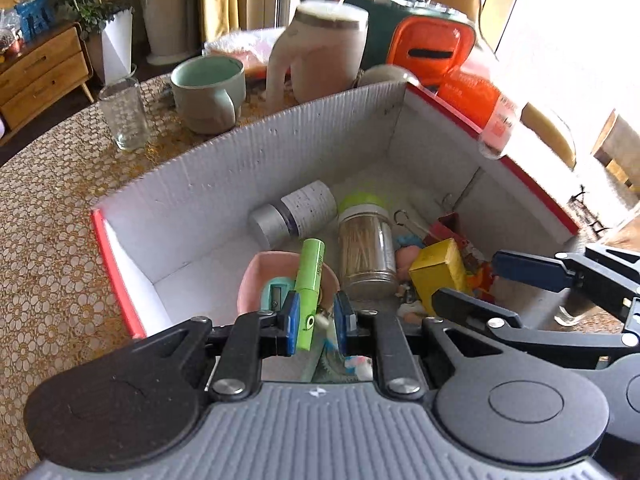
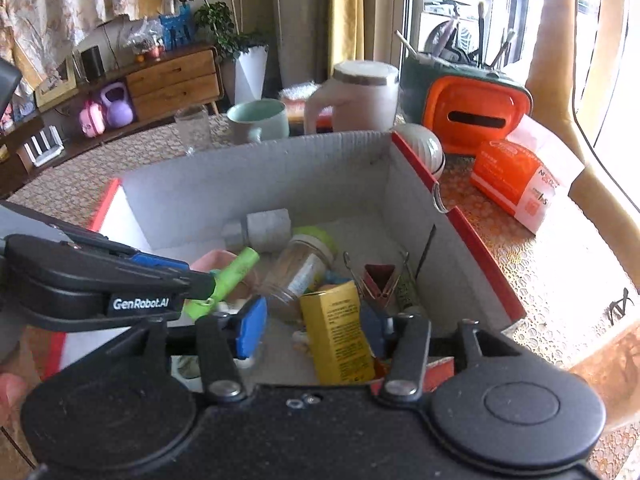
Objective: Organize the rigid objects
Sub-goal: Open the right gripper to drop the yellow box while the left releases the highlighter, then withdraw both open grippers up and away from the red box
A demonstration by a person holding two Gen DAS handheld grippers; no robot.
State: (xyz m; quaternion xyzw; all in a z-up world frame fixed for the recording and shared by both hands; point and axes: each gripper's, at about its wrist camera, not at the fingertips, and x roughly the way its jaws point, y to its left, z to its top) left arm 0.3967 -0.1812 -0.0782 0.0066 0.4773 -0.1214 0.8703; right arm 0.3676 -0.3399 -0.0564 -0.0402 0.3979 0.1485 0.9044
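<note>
A white cardboard box [image 1: 240,136] [image 2: 260,148] with red outer sides stands on the table, and both grippers reach into it. My left gripper [image 1: 319,320] [image 2: 200,276] is shut on a green highlighter [image 1: 310,280] [image 2: 234,276], which is tilted up above a pink cup [image 1: 256,276] holding a teal sharpener [image 1: 276,292]. My right gripper [image 2: 314,328] [image 1: 466,280] is open. A yellow carton [image 2: 336,332] [image 1: 436,268] stands between its pads, with a gap on the left pad's side. A toothpick jar [image 1: 366,248] [image 2: 298,272] and a white bottle [image 1: 298,212] lie nearby.
Behind the box stand a green mug [image 1: 208,88], a drinking glass [image 1: 124,116], a beige jug [image 1: 324,52] and an orange tissue holder [image 1: 432,52]. An orange packet [image 2: 516,180] lies to the right on the lace tablecloth [image 1: 48,220]. A red binder clip [image 2: 378,276] sits inside the box.
</note>
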